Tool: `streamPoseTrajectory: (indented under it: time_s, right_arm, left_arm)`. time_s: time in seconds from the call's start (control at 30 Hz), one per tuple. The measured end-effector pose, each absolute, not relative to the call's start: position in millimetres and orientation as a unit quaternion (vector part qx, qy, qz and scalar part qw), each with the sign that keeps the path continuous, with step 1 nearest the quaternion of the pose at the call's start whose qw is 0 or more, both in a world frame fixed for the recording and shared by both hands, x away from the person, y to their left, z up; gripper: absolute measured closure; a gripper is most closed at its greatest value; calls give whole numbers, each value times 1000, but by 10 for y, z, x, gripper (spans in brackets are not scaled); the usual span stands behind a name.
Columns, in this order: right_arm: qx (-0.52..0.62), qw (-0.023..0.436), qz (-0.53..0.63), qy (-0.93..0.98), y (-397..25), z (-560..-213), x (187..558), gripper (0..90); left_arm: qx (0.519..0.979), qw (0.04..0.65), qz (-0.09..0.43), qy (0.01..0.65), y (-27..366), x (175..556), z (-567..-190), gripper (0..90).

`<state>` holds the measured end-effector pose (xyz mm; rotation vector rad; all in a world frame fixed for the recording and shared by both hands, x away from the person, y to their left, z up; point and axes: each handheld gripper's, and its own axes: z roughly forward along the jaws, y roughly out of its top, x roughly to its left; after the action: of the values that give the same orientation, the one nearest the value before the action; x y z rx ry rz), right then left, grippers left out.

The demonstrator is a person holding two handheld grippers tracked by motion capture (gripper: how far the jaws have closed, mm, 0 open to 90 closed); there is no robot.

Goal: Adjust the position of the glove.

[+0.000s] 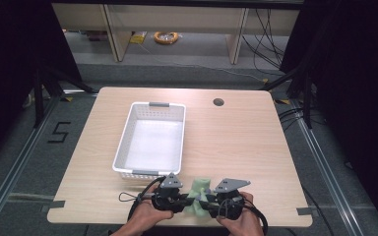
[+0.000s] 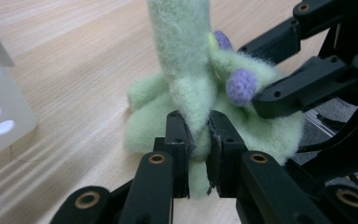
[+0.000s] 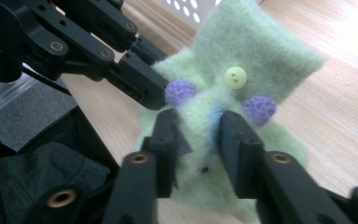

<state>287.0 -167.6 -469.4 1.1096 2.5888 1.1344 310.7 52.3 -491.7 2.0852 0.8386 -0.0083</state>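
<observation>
Item in hand: green felt piece (image 1: 197,195), soft and fuzzy, with two purple pompoms (image 3: 180,92) and one pale button (image 3: 235,76) sewn on the face.
Place: near front edge of the wooden table (image 1: 236,142), between both hands, just in front of the white basket (image 1: 128,129); lower part appears to rest on the tabletop, upper part raised.
Left gripper (image 2: 198,140): jaws brought together on a narrow fold of the felt, cloth pinched thin between the two black pads.
Right gripper (image 3: 196,133): jaws clamped on a thicker bunch of the same felt, just under the pompoms; a gap stays between the pads, packed with cloth.
Weight: judged very light; no sag of the hands, no effort needed to lift.
Stiffness: limp but with some body; stands as an upright strip in the left gripper view, yet bends and folds easily.
Surface: fluffy and grippy, unlikely to slide out of the pads; fibres may catch on jaw edges.
Fragility: not breakable; weak points probably the button thread and the pompoms, so better no pulling there.
Best hold: plain felt at an edge or a fold, away from the decorations, one grip on each side as now.
Risk: hard pulling apart may stretch or deform the felt; a one-sided hold probably lets the free part droop and drag over the basket rim.
</observation>
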Motion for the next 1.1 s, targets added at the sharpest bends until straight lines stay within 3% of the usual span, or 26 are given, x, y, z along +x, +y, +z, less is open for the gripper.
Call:
streamPoseTrajectory:
  time_s: [0.17, 0.3, 0.5, 0.77, 1.03, 1.1]
  right_arm:
    - [359, 40, 383, 850, -1723, -4685, 2917, 504]
    - [365, 36, 391, 844, -1763, -4683, 2945, 458]
    - [356, 44, 388, 849, -1784, -4665, 2921, 479]
    - [337, 44, 371, 864, -1756, -4764, 2896, 621]
    - [332, 40, 370, 867, -1777, -4713, 2895, 614]
    - [333, 46, 378, 863, -1783, -4698, 2901, 612]
  left_arm:
    - [839, 429, 0, 334, 515, 3106, -4921, 778]
    - [844, 422, 9, 331, 533, 3118, -4919, 759]
    - [842, 422, 21, 334, 547, 3127, -4920, 754]
    - [845, 419, 23, 333, 559, 3139, -4927, 745]
    - [839, 414, 45, 349, 648, 3095, -4867, 521]
    - [839, 417, 62, 344, 699, 3047, -4817, 505]
